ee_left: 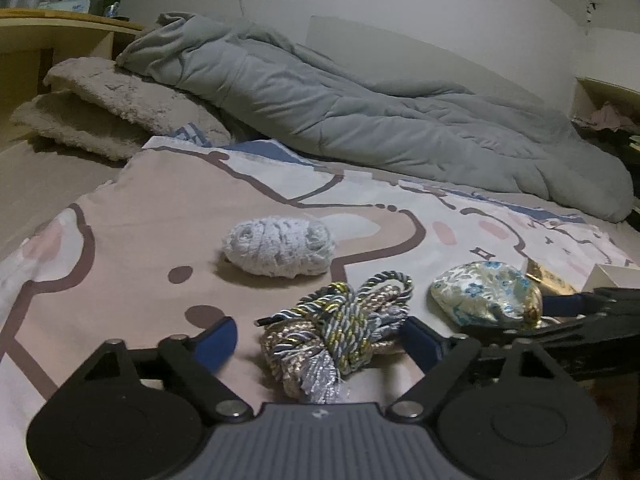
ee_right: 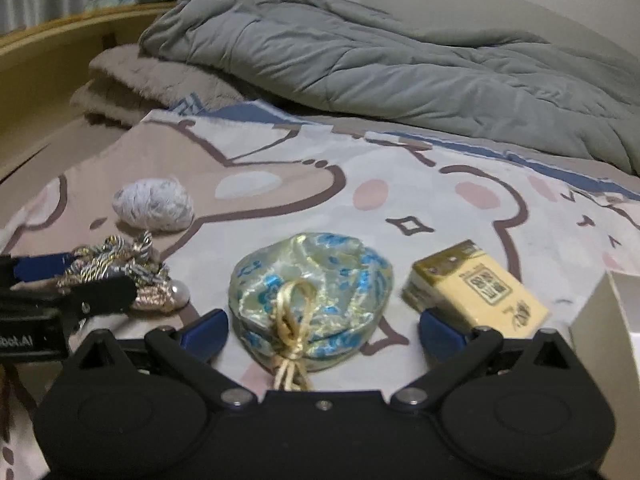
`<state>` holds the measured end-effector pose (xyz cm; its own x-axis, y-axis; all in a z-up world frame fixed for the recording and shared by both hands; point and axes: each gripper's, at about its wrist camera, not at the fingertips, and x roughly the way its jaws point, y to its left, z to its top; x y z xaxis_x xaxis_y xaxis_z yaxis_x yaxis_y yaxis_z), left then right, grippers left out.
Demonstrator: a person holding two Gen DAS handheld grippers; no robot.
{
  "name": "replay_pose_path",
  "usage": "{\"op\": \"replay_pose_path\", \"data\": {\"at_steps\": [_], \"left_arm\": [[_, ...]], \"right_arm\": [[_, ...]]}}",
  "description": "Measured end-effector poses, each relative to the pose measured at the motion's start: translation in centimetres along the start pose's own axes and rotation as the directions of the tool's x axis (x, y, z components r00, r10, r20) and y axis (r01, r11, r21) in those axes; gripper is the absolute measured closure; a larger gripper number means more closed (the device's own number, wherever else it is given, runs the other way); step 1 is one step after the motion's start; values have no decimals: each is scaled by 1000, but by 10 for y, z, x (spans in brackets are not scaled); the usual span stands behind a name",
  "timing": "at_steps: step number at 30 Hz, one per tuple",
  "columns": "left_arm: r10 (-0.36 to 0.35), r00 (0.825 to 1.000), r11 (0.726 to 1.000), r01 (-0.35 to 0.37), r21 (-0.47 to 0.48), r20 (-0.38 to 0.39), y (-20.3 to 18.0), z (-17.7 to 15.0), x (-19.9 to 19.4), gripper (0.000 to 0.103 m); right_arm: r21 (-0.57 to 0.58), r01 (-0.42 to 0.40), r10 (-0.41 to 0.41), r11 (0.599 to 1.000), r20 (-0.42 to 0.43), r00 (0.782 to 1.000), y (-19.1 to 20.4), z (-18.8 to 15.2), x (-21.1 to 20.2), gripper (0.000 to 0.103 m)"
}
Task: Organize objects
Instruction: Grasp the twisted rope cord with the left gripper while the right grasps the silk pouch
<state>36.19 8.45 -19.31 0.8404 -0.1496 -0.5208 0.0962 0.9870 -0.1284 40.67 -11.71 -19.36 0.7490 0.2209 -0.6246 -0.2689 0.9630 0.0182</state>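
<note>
in the left wrist view the left gripper (ee_left: 320,336) fills the bottom of the frame, its 2 blue pads standing apart on either side of the bundle of twisted cord (ee_left: 340,340) at lower centre; the right-hand pad sits just beside the bundle, the left-hand pad shows a clear gap, so nothing is pinched yet. the bundle's tassel end points back toward the camera and its loops away, so its long axis runs along the fingers and the pads would meet its narrow waist

in the right wrist view the right gripper (ee_right: 324,330) is spread wide around the brocade pouch (ee_right: 312,296) at lower centre, not touching it, gold drawstring toward the camera. each tool is nearest its own thing

farther up lie a yellow box (ee_right: 476,292) at right, a ball of pale yarn (ee_left: 279,246) mid-frame on the patterned sheet (ee_left: 132,208), then the grey duvet (ee_left: 360,120) across the top
</note>
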Motion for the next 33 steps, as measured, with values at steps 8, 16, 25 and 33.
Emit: {"op": "replay_pose_path", "data": {"at_steps": [8,16,25,33], "left_arm": [[-9,999,999,11,45,-32,-9,0,-3,52],[-27,997,999,31,42,-77,-14,0,-14,55],[-36,985,999,41,25,-169,-29,-4,-41,56],[-94,957,995,79,-65,-273,-37,-14,-75,56]], "right_arm": [[-2,-22,22,1000,14,1000,3,4,6,19],[-8,-49,50,999,37,998,6,-6,-17,20],[38,-60,60,997,-7,998,3,-35,-67,20],[41,-55,56,998,-32,998,1,-66,-111,20]]}}
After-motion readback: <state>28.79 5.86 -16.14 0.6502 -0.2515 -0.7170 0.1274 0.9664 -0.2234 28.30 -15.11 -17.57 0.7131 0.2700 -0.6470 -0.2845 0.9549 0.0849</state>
